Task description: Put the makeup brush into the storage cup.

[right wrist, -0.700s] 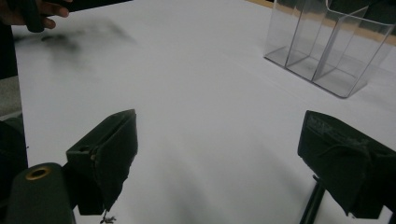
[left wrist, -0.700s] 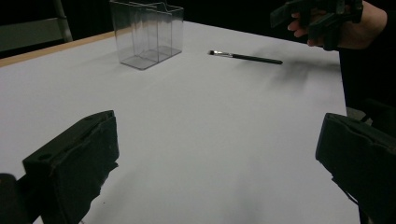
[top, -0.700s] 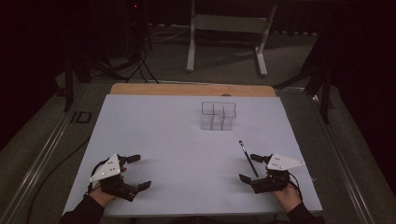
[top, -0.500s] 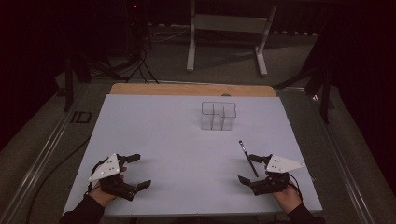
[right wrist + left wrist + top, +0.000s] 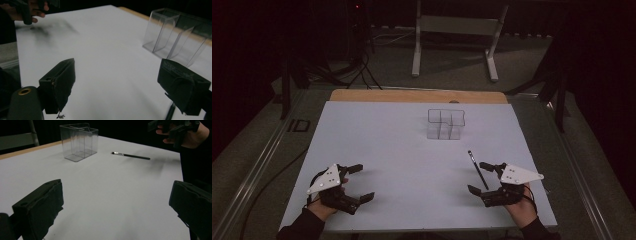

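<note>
Clear plastic, with thin inner walls splitting it into compartments, my organizer point(image 5: 445, 123) stands upright on the far middle of the white tabletop point(image 5: 402, 150). A slim black brush point(image 5: 478, 169) with a silver ferrule lies flat nearer me, just beside my right gripper point(image 5: 477, 177). That gripper's jaws are spread wide and empty; my left gripper point(image 5: 360, 182) is spread too, holding nothing. Beyond the tabletop's wooden edge, the room is dark, with a grey stand point(image 5: 458, 30) and cables point(image 5: 352, 70) on the floor.

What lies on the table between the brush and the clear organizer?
Nothing: the left gripper view shows bare white table between the brush and the clear organizer.
</note>
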`<state>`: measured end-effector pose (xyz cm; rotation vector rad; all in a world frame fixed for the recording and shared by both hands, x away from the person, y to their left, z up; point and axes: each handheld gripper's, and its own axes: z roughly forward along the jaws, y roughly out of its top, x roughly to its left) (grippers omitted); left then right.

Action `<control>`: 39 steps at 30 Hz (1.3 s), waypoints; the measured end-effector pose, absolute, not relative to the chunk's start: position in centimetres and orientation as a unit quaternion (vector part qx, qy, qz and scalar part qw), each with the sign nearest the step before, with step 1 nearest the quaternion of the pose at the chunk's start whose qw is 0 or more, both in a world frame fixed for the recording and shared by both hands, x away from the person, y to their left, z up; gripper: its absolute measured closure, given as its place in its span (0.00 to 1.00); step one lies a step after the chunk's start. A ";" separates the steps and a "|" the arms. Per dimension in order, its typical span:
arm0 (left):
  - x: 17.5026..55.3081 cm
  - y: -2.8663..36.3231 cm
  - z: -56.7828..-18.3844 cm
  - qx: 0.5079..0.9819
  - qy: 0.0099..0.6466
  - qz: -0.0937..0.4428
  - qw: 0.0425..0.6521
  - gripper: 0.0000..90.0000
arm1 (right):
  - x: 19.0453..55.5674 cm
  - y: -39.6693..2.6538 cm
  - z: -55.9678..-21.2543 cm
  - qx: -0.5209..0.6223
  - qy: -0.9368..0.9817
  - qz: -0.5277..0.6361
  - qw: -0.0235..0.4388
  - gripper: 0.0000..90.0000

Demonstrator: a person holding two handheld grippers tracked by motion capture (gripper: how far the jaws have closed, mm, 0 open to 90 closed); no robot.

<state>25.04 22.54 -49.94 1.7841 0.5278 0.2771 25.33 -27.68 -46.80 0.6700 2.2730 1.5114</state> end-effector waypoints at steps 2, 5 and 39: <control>25.1 22.6 -49.9 0.763 0.230 0.121 0.592 0.01 | 25.3 -27.7 -46.4 0.233 0.793 0.538 0.168 0.16; 25.2 22.7 -49.8 0.759 0.234 0.121 0.595 0.01 | 25.5 -27.7 -45.7 0.234 0.785 0.547 0.173 0.16; 25.4 22.9 -49.4 0.752 0.243 0.128 0.600 0.01 | 29.3 -28.2 -45.6 0.365 0.799 0.445 0.175 0.11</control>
